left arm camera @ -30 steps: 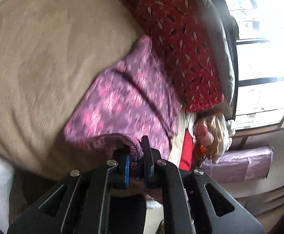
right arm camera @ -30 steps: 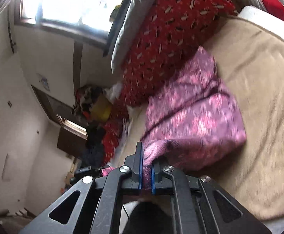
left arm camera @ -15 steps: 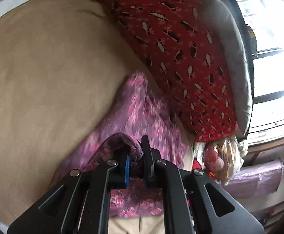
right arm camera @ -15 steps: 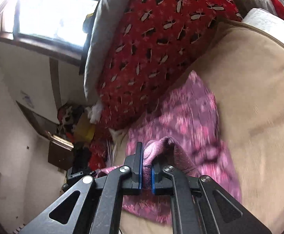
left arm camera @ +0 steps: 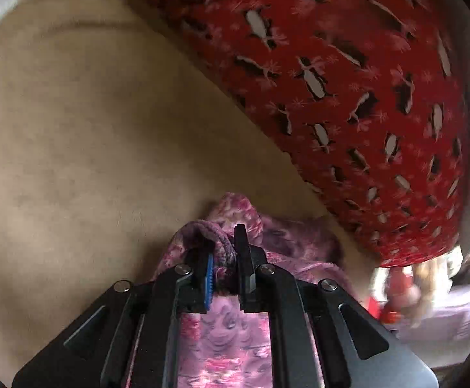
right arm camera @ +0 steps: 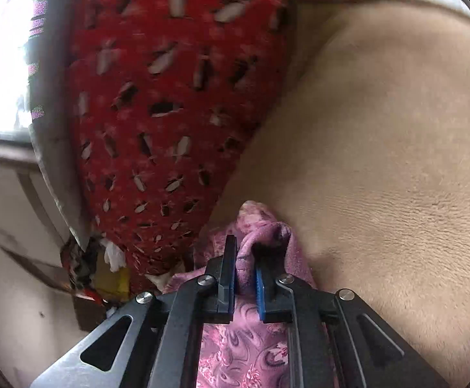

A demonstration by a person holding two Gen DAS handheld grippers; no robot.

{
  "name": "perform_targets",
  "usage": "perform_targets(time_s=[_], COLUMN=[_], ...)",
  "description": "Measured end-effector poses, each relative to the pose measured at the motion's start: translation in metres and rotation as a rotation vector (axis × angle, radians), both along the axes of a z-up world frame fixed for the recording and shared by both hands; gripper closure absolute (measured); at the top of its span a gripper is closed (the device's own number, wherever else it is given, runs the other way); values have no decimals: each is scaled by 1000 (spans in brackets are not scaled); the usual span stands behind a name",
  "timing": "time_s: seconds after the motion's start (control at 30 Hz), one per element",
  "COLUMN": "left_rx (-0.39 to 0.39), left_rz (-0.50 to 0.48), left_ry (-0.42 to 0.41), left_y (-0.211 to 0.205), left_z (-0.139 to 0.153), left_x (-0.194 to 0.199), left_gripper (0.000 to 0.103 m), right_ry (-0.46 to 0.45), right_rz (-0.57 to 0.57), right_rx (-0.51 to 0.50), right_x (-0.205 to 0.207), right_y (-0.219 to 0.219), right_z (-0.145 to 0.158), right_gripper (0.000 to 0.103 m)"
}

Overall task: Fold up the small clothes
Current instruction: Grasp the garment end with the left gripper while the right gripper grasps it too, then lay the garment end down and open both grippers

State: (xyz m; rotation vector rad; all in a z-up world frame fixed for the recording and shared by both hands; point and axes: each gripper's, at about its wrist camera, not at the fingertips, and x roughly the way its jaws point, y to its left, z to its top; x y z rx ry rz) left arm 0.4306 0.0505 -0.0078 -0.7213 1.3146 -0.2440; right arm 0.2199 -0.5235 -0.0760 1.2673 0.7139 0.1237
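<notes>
Pinching bunched folds of the pink garment (left arm camera: 225,333), the left gripper (left arm camera: 223,258) and right gripper (right arm camera: 244,265) hide most of it; the red pillow (right arm camera: 170,103) blurs.

The left gripper (left arm camera: 223,268) has its jaws closed tight on a bunched fold of the pink cloth (left arm camera: 231,333), which fills the narrow gap between its two black fingers. The right gripper (right arm camera: 245,270) is likewise clamped on a ridge of the same cloth. Both grippers point forward and sit low, close over the bed (right arm camera: 380,135).
</notes>
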Motion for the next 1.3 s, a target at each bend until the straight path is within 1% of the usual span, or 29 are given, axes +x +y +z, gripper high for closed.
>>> perform_targets(time_s=[0.07, 0.1, 0.13, 0.17, 0.2, 0.23, 0.3, 0.37, 0.43, 0.47, 0.53, 0.57, 0.6, 0.63, 0.7, 0.73, 0.77, 0.8, 0.83, 0.9, 0.93, 1.0, 1.07, 1.13, 1.17, 1.2, 1.23, 1.27, 1.3], left_rx=[-134, -199, -228, -244, -239, -225, -185, -134, -142, -153, -96, -18, 46, 98, 240, 303, 349, 401, 429, 419, 392, 339, 281, 249, 245, 261, 283, 310, 319], left_rz=[53, 74, 74, 61, 37, 23, 7, 58, 93, 80, -2, -79, -135, -182, -265, -275, -277, -274, -267, -254, -240, -239, -249, -271, -272, -275, -282, -292, -291], left_ry=[11, -1, -12, -24, -47, -64, -110, -162, -156, -148, -145, -155, -157, -158, -172, -177, -177, -182, -191, -189, -178, -174, -199, -227, -232, -228, -217, -193, -183], left_y=[15, 24, 28, 30, 31, 30, 29, 36, 41, 39, 21, 3, -13, -27, -53, -60, -64, -68, -69, -66, -62, -53, -54, -52, -54, -57, -62, -66, -67], left_z=[3, 8, 13, 19, 25, 29, 37, 44, 42, 40, 38, 36, 31, 26, 10, 2, -5, -12, -13, -8, -3, 8, 25, 33, 33, 29, 23, 13, 9], left_x=[3, 2, 0, -1, -5, -9, -20, -29, -31, -32, -38, -45, -48, -51, -58, -58, -56, -54, -51, -47, -46, -58, -76, -106, -114, -126, -131, -137, -140], left_gripper=[95, 95, 93, 91, 90, 88, 77, 64, 62, 62, 62, 62, 62, 62, 62, 62, 62, 62, 62, 63, 63, 63, 62, 60, 54, 52, 52, 52, 52], right_ry=[-45, -79, -105, -119, -126, -115, -60, 10, 61, 77, 80, 77, 69, 45, -10, -61, -77, -42, 24, 207, 205, 133, 39, 13, 26, 42, 58, 66, 50], right_rz=[-21, -42, -76, -110, -140, -139, -99, -48, 7, 30, 57, 64, 69, 85, 49, 4, -29, -50, -29, 44, 48, -6, -4, 14, 30, 47, 76, 101, 120], right_rx=[26, 27, 19, 5, -24, -52, -128, -215, -291, -318, -357, -386, -410, -446, -518, -501, -487, -501, -511, -495, -449, -411, -328, -311, -321, -325, -319, -322, -341], right_x=[-5, -9, -16, -24, -33, -36, -40, -37, -29, -25, -18, -12, -9, -4, -2, -7, -10, -8, -1, 9, 4, -17, -48, -77, -90, -103, -112, -119, -125], right_y=[-8, -14, -21, -27, -33, -35, -32, -22, -7, 0, 11, 18, 23, 29, 37, 34, 30, 25, 21, 15, 12, 6, 5, 11, 16, 19, 27, 34, 40], right_z=[6, 12, 19, 24, 29, 32, 34, 31, 26, 23, 20, 21, 24, 30, 47, 55, 56, 51, 40, 6, -2, 7, 14, 15, 12, 7, -1, -5, -4], right_gripper=[87, 77, 64, 58, 51, 50, 50, 50, 50, 50, 50, 50, 58, 94, 99, 99, 99, 99, 99, 99, 96, 90, 79, 47, 44, 44, 50, 61, 96])
